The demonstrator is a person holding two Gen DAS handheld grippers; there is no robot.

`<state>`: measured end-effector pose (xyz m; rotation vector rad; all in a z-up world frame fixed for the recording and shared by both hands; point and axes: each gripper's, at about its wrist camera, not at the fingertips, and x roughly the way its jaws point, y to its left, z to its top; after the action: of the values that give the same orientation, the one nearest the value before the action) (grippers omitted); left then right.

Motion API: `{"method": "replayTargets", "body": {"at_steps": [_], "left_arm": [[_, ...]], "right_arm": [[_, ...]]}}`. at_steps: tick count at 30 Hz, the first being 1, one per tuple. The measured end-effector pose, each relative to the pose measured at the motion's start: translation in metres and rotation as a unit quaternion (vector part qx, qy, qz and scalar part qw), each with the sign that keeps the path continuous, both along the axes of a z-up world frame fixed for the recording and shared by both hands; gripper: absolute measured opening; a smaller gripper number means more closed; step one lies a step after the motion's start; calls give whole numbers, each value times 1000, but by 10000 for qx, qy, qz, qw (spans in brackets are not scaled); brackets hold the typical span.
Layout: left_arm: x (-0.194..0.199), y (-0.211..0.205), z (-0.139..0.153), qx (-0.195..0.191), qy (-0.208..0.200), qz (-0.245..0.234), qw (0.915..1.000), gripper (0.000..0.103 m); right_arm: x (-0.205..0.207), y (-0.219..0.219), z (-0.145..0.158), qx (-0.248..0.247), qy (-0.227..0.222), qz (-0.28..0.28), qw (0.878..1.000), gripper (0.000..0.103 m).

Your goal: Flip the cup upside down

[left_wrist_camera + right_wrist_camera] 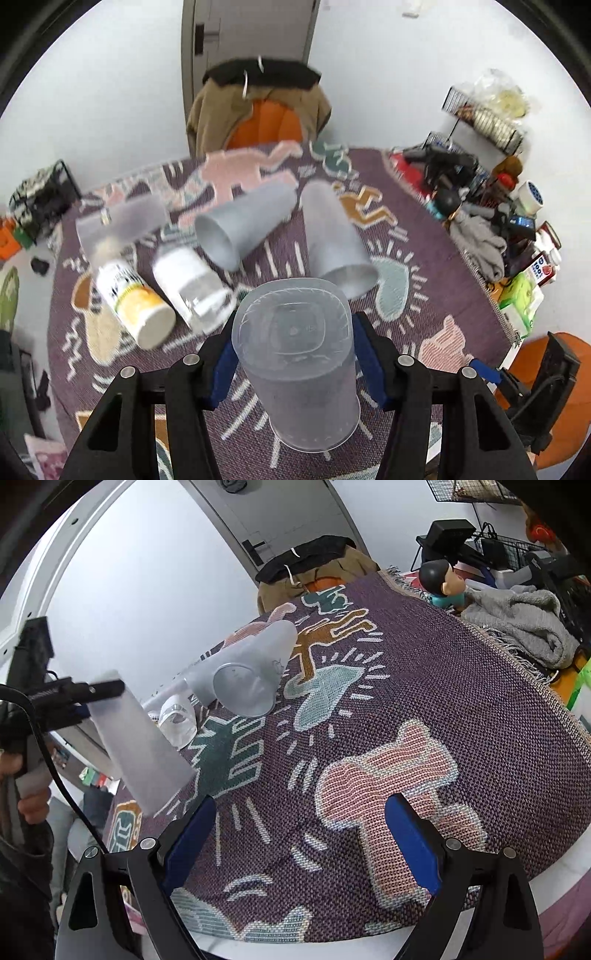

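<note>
My left gripper (293, 354) is shut on a frosted clear plastic cup (299, 354), held above the patterned cloth with its base toward the camera and its rim lower, tilted. The blue pads (369, 363) press its two sides. In the right wrist view the same cup (140, 746) hangs tilted at the left, held by the left gripper (94, 698). My right gripper (301, 845) is open and empty, low over the cloth (406, 686).
Two grey cups (243, 225) (338, 243) lie on their sides on the cloth, with a clear bottle (192, 286) and a yellow-labelled bottle (133, 302) to the left. Clutter (480, 221) lines the right edge. A chair with a coat (258, 107) stands behind.
</note>
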<state>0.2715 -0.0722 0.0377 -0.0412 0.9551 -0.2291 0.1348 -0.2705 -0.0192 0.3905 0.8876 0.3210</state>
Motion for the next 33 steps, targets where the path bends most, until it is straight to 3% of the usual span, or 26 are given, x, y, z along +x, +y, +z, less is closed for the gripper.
{"method": "replayTargets", "body": {"at_steps": [7,19,25,33], "left_arm": [[-21,-2,21,365,-788,-86,9962,59],[-39,-10,0,727,-1583,-305,9842,59],[-49,-17,-20,757,-1627,-436,9828,59],[-63,-33,-49,1163,-1832,-675,9738,60]], "right_arm": [[-1,8,3,-71,-53,56,9999,93],[-1,15,-3,-142,-24,108,9998,93],[-2,14,-3,-165,-78,118,9998,94],[-1,10,-5,-86,-41,114,9999,93]]}}
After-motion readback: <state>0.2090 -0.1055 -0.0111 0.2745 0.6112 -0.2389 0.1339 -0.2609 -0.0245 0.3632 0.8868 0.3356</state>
